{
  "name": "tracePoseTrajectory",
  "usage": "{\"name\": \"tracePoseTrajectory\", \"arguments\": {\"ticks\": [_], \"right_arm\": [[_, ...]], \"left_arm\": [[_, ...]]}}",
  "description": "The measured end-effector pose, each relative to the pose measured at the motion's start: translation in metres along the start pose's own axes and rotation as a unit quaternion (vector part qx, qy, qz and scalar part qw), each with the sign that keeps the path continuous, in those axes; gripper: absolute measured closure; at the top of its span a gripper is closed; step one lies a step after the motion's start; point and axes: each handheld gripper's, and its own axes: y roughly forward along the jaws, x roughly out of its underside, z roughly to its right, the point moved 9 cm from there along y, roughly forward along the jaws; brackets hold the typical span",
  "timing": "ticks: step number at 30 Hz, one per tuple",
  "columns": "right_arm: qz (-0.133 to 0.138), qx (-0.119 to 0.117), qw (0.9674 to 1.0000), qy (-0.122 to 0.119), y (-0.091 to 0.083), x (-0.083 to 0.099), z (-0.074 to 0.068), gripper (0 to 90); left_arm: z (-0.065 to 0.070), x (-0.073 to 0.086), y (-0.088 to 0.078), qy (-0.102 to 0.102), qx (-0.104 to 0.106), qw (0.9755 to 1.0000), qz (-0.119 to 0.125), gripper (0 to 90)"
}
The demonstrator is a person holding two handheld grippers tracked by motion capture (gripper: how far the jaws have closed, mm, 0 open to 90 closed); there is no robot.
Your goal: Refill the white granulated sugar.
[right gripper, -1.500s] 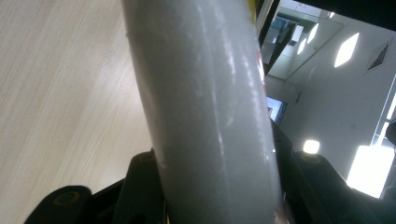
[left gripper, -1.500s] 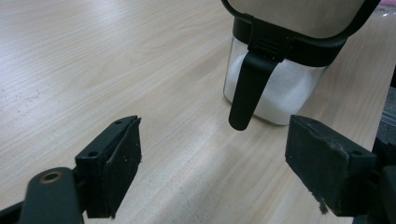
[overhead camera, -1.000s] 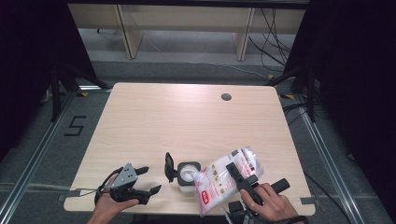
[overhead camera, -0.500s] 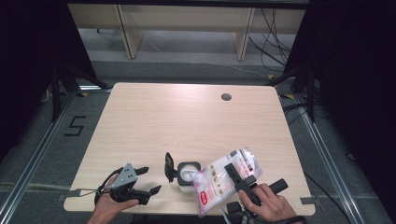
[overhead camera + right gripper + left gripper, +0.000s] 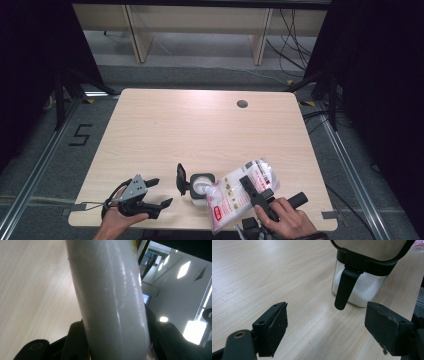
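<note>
Your right gripper (image 5: 252, 186) clamped the soft, slippery refill pouch (image 5: 235, 195) mid-body between its jaws, tilted toward the glass jar (image 5: 201, 186); left gripper (image 5: 155, 192) stood open, empty.

Your high view looks forward and down over the whole table (image 5: 200, 130). Your gripper views sit close; the left one shares the jar (image 5: 359, 287) at lower centre.

Your pouch (image 5: 235, 197): clear plastic, red-and-white label, white granules inside, tilted with one end over jar (image 5: 200, 187). Your jar: small glass container (black collar, hinged lid (image 5: 181, 179) flipped open and upright), part filled with white powder, standing near table's front edge.
</note>
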Motion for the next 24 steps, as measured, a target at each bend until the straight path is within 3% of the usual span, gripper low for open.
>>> {"name": "tracePoseTrajectory", "arguments": {"ticks": [2,4,8,9,11,13,14,16,17,19,20,22,24], "right_arm": [[0.0,0.001,1.0,-0.001,-0.0006,0.0,0.0011,62.6],[-0.002,0.002,1.0,0.003,-0.0012,0.0006,0.0016,62.6],[-0.001,0.0,1.0,-0.001,-0.0005,0.0002,0.0004,62.6],[0.002,-0.001,1.0,0.001,-0.0004,0.0001,0.0004,62.6],[0.002,0.0,1.0,0.005,-0.0004,0.0007,0.0006,62.6],[0.003,0.001,1.0,0.007,0.0001,0.0016,0.001,62.6],[0.003,0.0,1.0,0.007,0.0001,0.0021,0.0005,62.6],[0.001,-0.002,0.9999,0.011,0.0002,0.0038,-0.0011,62.6],[0.007,-0.001,1.0,0.001,0.0016,0.0031,0.0009,62.6],[0.001,-0.007,0.9997,0.023,0.0008,0.0049,-0.0036,62.7],[0.005,-0.004,0.9998,0.016,0.001,0.0047,-0.0024,62.7],[0.005,-0.006,0.9998,0.019,0.0013,0.0051,-0.0031,62.7],[0.004,-0.007,0.9997,0.021,0.0013,0.0057,-0.0038,62.7]], "left_arm": [[-0.0006,-0.0001,-0.0008,0.001,-0.004,1.0,-0.002,17.8],[0.0004,-0.0002,0.0007,-0.01,-0.001,0.9999,0.001,17.9],[-0.0014,-0.0009,-0.001,0.009,-0.002,1.0,-0.001,17.8],[0.0,-0.0006,-0.0002,-0.008,-0.001,1.0,0.001,17.9],[0.0003,-0.0002,0.0006,-0.009,-0.001,1.0,0.002,17.9],[-0.0008,-0.0001,-0.0009,0.002,-0.004,1.0,-0.002,17.9],[0.0003,-0.0005,-0.0003,-0.01,-0.001,1.0,0.001,17.9],[0.0002,0.0001,0.0003,-0.007,-0.001,1.0,0.0,17.9],[-0.0001,0.0001,0.0,-0.001,-0.001,1.0,-0.001,17.9],[-0.0011,-0.0006,-0.001,0.007,-0.002,1.0,-0.001,17.9],[0.0,-0.0005,-0.0005,-0.007,-0.002,1.0,0.001,17.9],[0.0004,-0.0004,0.0007,-0.01,-0.001,0.9999,0.003,17.9],[-0.0008,0.0,-0.0009,0.004,-0.002,1.0,-0.002,17.9]]}}
